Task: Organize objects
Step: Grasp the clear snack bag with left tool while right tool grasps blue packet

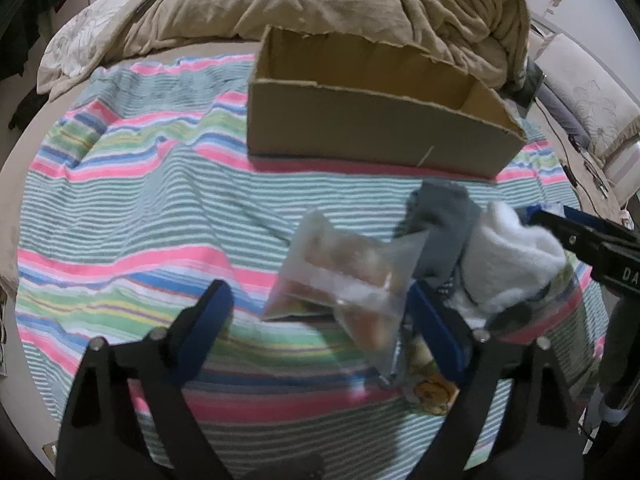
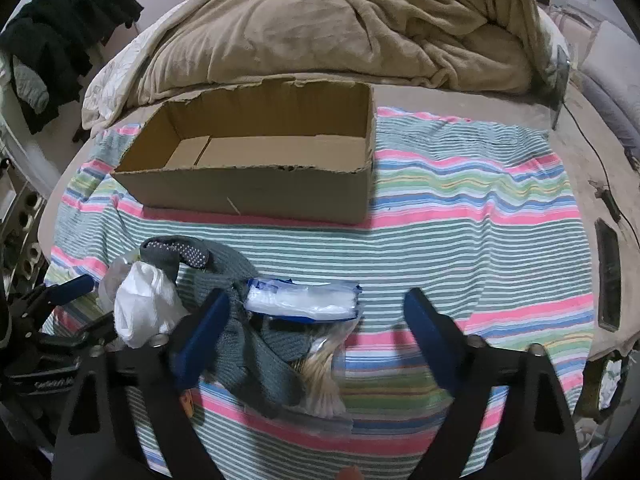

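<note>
Hovering over the striped towel (image 2: pixel 460 200) on the bed, I see both grippers spread apart: left gripper (image 1: pixel 320 320) around one blurred clear plastic pouch (image 1: pixel 348 276), right gripper (image 2: pixel 316 320) over one grey knitted garment (image 2: pixel 248 344). One open brown cardboard box (image 2: pixel 256 188) sits near the towel's far edge.

An open cardboard box (image 2: pixel 256 160) sits on the towel (image 2: pixel 460 220) spread over the bed, with the heaped blanket (image 2: pixel 340 28) behind it. In front of the box, toward its left end, lies a pile: a knit sock (image 2: pixel 240 344) with a plastic packet (image 2: pixel 302 300) on top and a white bag (image 2: pixel 140 308) at its left.
</note>
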A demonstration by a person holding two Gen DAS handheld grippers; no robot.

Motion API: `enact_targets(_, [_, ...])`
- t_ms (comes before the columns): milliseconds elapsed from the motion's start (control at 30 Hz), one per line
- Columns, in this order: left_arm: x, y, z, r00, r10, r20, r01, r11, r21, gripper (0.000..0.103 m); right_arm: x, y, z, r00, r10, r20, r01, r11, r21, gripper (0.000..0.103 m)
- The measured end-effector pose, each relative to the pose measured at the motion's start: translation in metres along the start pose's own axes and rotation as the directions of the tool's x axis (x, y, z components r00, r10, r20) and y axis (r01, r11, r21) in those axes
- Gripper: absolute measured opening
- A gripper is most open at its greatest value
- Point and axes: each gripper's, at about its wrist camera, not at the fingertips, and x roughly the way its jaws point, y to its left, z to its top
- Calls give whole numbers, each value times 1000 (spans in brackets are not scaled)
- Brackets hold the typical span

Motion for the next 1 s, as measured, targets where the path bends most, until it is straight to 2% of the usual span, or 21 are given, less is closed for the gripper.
enact_targets(100, [2,-1,-1,1000,-18,3,18,1000,7,81,1,-1,0,1000,13,1,-13,1000,0,71])
enact_targets(167, [4,-3,-1,999,-34,1,34,999,14,74,1,-1,0,1000,25,0,-25,1000,-2,59])
enact_targets(500, [-3,-8,0,998,-61,22,60,998,27,62,-9,-3,0,999,35,34,-35,999,-3,54])
enact_targets(1000, [-52,-5,26,989,-65,136,60,998,36,62,-59,-9,30,984,49,173,-48,999,-10,53])
